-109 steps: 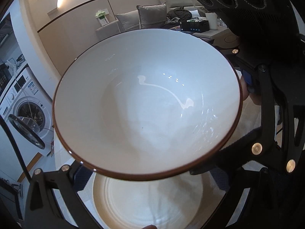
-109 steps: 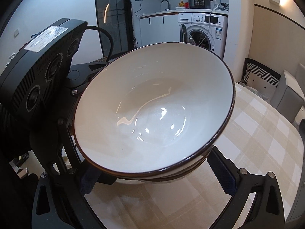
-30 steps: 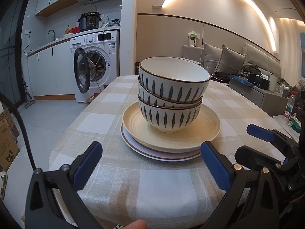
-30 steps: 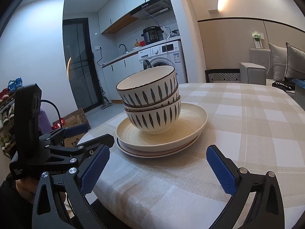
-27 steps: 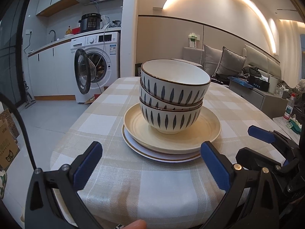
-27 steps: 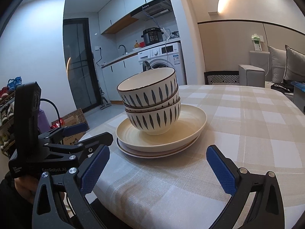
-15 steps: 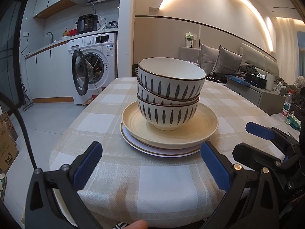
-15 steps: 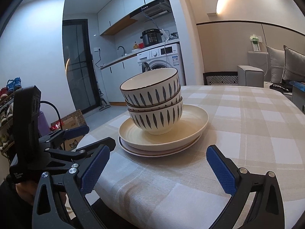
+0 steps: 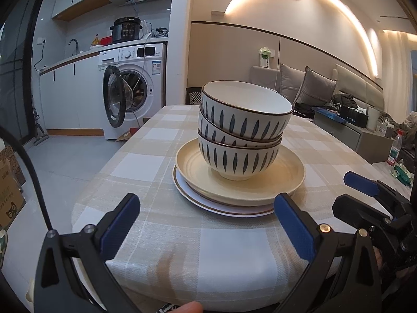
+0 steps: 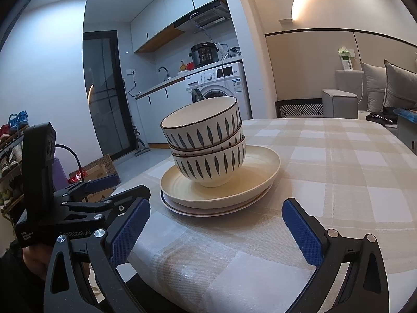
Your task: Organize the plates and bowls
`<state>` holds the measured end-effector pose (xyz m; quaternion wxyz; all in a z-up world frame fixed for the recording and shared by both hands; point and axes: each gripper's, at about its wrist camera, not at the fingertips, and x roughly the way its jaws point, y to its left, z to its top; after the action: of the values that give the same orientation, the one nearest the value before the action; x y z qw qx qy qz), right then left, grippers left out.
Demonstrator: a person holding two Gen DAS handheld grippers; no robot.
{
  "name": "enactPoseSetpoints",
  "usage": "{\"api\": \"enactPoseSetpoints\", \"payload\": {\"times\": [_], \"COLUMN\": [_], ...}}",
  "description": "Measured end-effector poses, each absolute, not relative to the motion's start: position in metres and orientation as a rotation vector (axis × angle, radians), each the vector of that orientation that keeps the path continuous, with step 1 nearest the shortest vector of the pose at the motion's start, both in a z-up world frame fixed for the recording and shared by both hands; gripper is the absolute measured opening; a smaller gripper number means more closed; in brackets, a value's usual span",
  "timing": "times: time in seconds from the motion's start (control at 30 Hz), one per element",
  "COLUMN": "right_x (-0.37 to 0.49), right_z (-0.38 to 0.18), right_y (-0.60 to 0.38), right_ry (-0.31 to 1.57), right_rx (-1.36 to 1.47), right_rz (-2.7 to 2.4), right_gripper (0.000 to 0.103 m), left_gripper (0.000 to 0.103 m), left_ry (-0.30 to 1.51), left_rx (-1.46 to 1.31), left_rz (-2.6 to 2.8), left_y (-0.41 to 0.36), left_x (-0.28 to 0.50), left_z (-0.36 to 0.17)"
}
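Now both the left tongs (image 9: 206,217) and right tongs (image 10: 215,225) hang spread and empty before three nested white leaf-patterned bowls (image 9: 242,133) on two stacked plates (image 9: 234,193), so withdrawing straight off the checked-cloth table (image 10: 338,182) seems wisest.

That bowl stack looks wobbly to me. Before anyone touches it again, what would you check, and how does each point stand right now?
1. Left claw open and empty: ok.
2. Right claw open and empty: ok.
3. Both claws clear of the dishes: ok.
4. Three bowls nested level: not ok; the top bowl sits tilted.
5. Cream plate centred on the white plate below: not ok; slightly offset.
6. Stack away from the tablecloth edge: ok, though closer to the near end.
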<state>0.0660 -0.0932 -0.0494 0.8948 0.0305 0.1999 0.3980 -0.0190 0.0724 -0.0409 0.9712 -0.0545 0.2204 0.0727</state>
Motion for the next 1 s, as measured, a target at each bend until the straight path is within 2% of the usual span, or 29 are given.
{"api": "enactPoseSetpoints", "payload": {"times": [1.0], "right_x": [0.07], "right_z": [-0.054], "right_y": [-0.098], "right_ry": [0.436], "right_rx": [0.043], "right_rz": [0.822], "right_gripper": [0.103], "left_gripper": [0.103], "left_ry": [0.436], "left_rx": [-0.141], "left_rz": [0.169], "left_y": [0.085], "left_x": [-0.02], "left_z": [-0.04]}}
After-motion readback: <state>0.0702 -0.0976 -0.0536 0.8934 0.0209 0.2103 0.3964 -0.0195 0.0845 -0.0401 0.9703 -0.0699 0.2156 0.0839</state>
